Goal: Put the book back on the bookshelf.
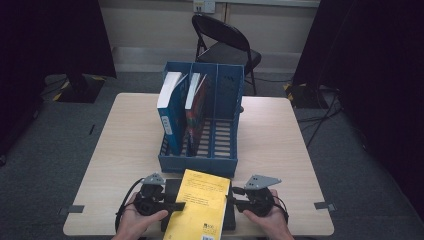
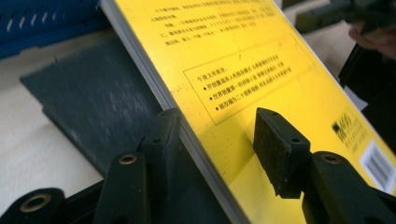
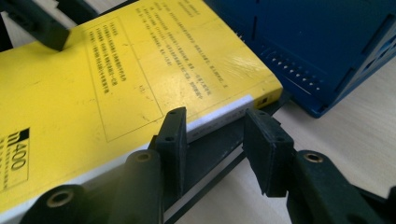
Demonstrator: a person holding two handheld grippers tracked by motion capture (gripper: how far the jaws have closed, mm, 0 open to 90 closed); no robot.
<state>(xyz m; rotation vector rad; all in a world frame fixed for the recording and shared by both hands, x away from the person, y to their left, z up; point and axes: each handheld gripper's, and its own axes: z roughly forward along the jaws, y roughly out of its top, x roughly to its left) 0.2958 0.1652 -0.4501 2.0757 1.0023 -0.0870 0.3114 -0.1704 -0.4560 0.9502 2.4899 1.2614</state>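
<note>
1. Yellow book (image 1: 199, 205) lies at the near edge of the tabletop (image 1: 280, 150), on top of a dark flat book (image 2: 93, 107) whose edges show beyond it on both sides. Its far short edge sits just in front of the blue file rack (image 1: 200, 162).
2. Left gripper (image 1: 176, 206), held in the person's left hand (image 1: 135, 220), is at the yellow book's left long edge. In the left gripper view the fingers (image 2: 280, 149) straddle that edge: one pad over the yellow cover, the other below against the page edge and the dark book. Fingers partly open; a gap shows between the upper pad and the cover, so no firm grip is seen.
3. Right gripper (image 1: 234, 196), in the right hand (image 1: 270, 220), is at the book's right edge. In the right gripper view one finger (image 3: 173, 140) is against the yellow book's side; the other stands clear over the dark book. Fingers partly open, not clamped.
4. Rack holds a blue book (image 1: 170, 115) and a red book (image 1: 196, 112), both upright and leaning, in its left compartments.
5. A folding chair (image 1: 225, 42) stands beyond the tabletop.
</note>
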